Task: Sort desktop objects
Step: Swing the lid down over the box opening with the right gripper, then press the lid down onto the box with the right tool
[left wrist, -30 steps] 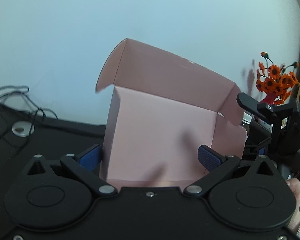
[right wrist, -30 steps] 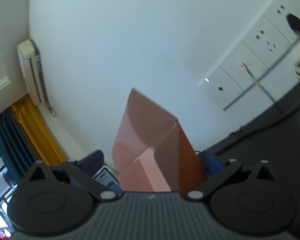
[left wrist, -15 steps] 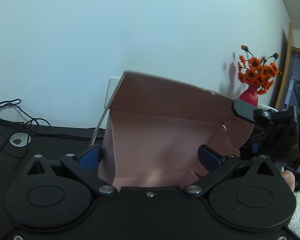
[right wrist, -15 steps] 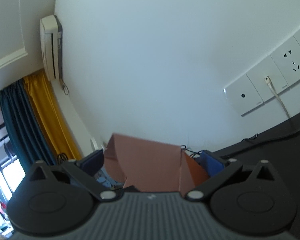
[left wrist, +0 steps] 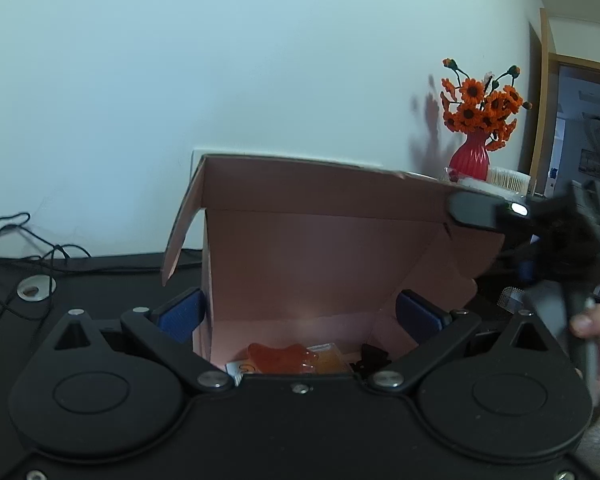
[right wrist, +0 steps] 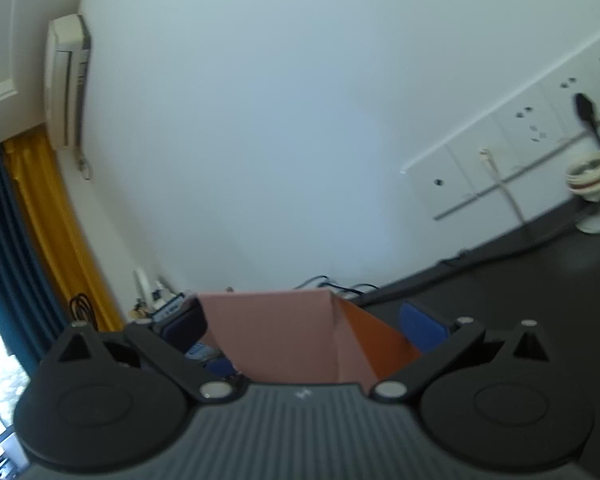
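While the pink box (left wrist: 320,264) is standing open on the black tabletop (left wrist: 100,276), the scene is being laid out as follows.

Left hand-held gripper (left wrist: 300,314): its blue pads (left wrist: 180,314) are being held wide apart, one at 9 o'clock and one at 3 o'clock of the box's near opening; contact with the cardboard cannot be told.

Right hand-held gripper (right wrist: 304,326): its fingers are being held spread on either side of the box's corner (right wrist: 300,336), nothing being clamped.

Box contents: an orange packet (left wrist: 288,358) and a small black item (left wrist: 370,358) are being seen on the box floor, at 6 o'clock of the opening.

Lid (left wrist: 320,184): it is being kept raised, tilted over the opening.

Right hand (left wrist: 596,336): it is being seen at 3 o'clock in the left view, wrapped on a black handle.

Vase of orange flowers (left wrist: 476,128): it is standing at 2 o'clock, behind the box.

Cables (left wrist: 24,248): they are lying at 9 o'clock.
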A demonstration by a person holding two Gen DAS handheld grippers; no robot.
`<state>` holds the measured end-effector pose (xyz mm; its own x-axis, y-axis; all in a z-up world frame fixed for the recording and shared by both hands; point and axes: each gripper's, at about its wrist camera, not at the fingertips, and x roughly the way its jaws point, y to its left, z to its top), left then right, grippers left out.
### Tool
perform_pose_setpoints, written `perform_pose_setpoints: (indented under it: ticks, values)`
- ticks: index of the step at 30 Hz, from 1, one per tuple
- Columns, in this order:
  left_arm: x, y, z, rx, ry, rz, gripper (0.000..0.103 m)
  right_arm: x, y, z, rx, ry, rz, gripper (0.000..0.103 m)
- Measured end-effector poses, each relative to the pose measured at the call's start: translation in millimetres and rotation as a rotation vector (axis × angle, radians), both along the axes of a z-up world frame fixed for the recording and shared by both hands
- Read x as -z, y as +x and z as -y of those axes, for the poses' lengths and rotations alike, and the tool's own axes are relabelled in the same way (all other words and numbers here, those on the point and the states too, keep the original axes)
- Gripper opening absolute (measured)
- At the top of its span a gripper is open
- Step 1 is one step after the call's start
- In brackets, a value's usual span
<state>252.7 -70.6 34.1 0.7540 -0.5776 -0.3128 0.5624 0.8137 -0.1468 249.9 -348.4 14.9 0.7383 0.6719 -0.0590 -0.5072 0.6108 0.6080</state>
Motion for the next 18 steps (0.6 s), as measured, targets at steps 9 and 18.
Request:
perform_pose_setpoints:
  ticks: [9, 18]
  values:
    - [1, 0, -2, -0.005, -0.006, -0.005, 0.103, 13, -51, 7, 0.049, 0.150, -0.089, 0.102]
    - [0, -3, 2, -0.010, 0.015, 0.004, 0.103, 14, -52, 4, 0.081, 0.231, -0.115, 0.102]
